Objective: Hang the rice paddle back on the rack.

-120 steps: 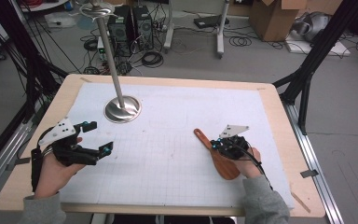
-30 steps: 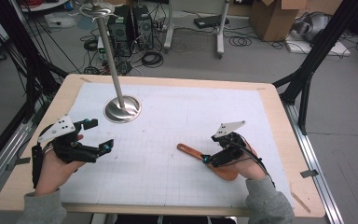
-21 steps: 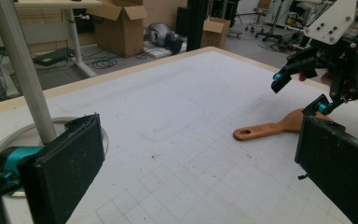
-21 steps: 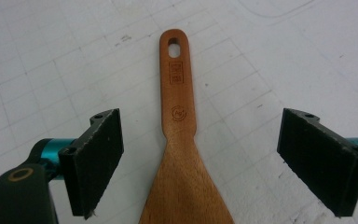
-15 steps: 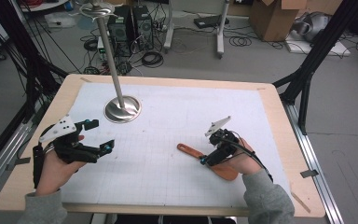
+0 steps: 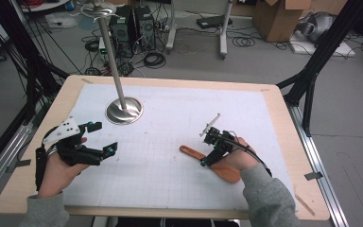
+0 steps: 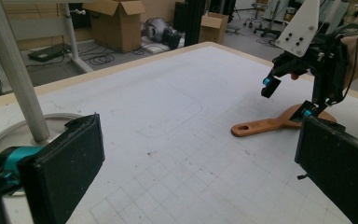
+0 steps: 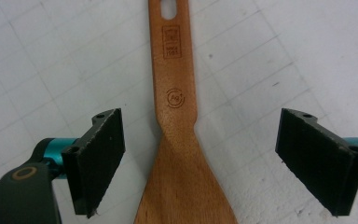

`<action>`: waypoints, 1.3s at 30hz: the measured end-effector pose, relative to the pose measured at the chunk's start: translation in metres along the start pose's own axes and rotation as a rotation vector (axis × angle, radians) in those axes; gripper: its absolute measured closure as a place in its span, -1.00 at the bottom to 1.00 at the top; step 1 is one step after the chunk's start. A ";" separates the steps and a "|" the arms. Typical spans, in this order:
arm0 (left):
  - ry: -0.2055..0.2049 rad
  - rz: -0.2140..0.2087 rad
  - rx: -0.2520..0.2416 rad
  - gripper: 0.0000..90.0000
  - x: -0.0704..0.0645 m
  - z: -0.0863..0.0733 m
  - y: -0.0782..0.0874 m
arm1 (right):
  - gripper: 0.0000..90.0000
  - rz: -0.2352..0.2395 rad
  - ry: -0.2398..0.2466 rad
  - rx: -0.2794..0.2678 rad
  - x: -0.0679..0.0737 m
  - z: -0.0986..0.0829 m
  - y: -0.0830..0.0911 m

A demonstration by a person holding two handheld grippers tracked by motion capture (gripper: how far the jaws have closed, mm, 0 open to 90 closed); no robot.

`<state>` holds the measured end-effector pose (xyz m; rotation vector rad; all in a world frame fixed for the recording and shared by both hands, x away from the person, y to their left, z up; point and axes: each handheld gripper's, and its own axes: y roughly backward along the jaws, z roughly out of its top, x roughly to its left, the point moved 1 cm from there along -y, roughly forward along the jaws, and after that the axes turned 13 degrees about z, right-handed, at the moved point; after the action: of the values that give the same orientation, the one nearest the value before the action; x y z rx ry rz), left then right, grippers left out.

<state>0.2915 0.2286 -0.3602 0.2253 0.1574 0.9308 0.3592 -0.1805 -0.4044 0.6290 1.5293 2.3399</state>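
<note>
A wooden spatula [image 6: 191, 154] lies flat on the white gridded mat, handle pointing left and blade toward the near right edge. My right gripper [image 6: 206, 152] hovers over its neck, open. In the right gripper view the two black pads [image 8: 100, 158] stand wide apart on either side of the spatula [image 8: 179, 154] without touching it. My left gripper [image 6: 102, 138] rests at the near left, open and holding nothing. In the left gripper view the spatula [image 7: 265, 126] lies ahead beneath the right gripper [image 7: 289, 95].
A metal stand with a round base [image 6: 124, 111] and a tall pole [image 6: 111, 52] rises at the back left of the mat; it also stands close on the left [image 7: 14, 79] in the left gripper view. The wooden table edge [image 6: 283, 123] borders the mat.
The spatula's handle has swung from pointing away to pointing left. In the last second the right gripper has shifted slightly left and tilted over the spatula. The left gripper has stayed put.
</note>
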 end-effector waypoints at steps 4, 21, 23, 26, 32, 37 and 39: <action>-0.002 -0.003 0.003 -0.96 0.000 0.000 0.000 | -0.64 -0.003 0.009 0.050 0.001 0.008 -0.004; 0.009 0.001 -0.008 -0.96 0.002 0.000 0.005 | -0.27 0.029 0.025 0.227 0.006 0.035 -0.015; 0.012 0.002 -0.009 -0.96 0.002 -0.001 0.006 | -0.22 0.028 0.033 0.231 0.006 0.036 -0.015; 0.009 0.002 -0.007 -0.96 0.003 -0.001 0.005 | -0.19 0.029 0.037 0.257 0.007 0.038 -0.019; 0.008 0.002 -0.001 -0.96 0.003 -0.002 0.004 | -0.10 0.026 0.054 0.273 0.010 0.043 -0.025; 0.012 0.004 -0.005 -0.96 0.003 -0.002 0.005 | 0.01 0.025 0.064 0.286 0.009 0.045 -0.027; 0.011 0.003 -0.004 -0.96 0.003 -0.002 0.006 | 0.06 0.021 0.060 0.288 0.010 0.045 -0.028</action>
<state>0.2885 0.2348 -0.3606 0.2162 0.1654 0.9350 0.3730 -0.1292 -0.4130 0.6462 1.9156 2.1887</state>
